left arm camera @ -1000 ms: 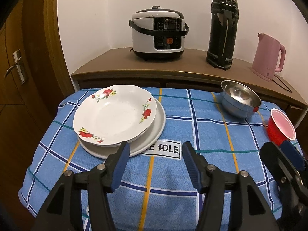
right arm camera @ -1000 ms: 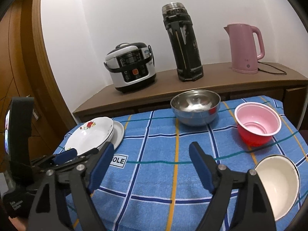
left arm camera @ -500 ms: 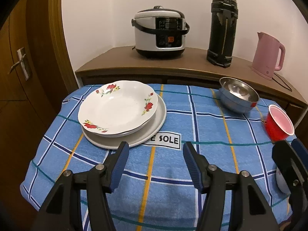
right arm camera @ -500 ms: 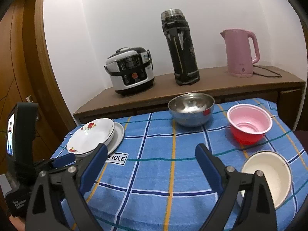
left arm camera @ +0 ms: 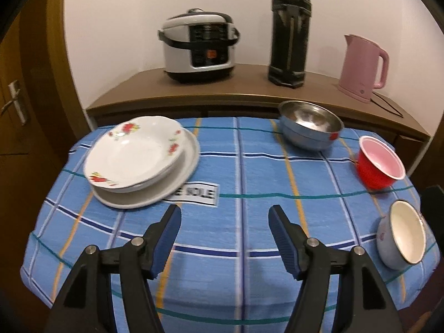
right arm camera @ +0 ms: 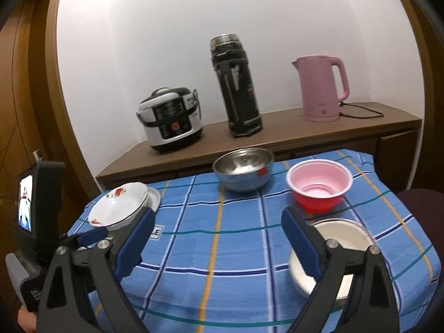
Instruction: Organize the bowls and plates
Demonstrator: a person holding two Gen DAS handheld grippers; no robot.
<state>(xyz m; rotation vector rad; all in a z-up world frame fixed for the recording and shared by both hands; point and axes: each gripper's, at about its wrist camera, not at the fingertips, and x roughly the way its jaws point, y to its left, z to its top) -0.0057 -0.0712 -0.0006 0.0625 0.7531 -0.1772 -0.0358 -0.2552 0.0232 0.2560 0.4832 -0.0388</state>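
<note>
A flowered deep plate lies on a plain white plate at the table's left. At the back stands a steel bowl, with a red bowl to its right and a white bowl near the front right. My left gripper hovers over the cloth in front of the plates, jaws opening with nothing between them. My right gripper is open and empty. Its right finger partly covers the white bowl. The red bowl, steel bowl and plates lie beyond.
A blue checked cloth covers the table. Behind it a wooden shelf carries a rice cooker, a black thermos and a pink kettle. A wooden door stands at the left.
Both grippers have drawn back from the table and their jaws stand wider. The white bowl has come into the left wrist view and now sits behind the right gripper's right finger.
</note>
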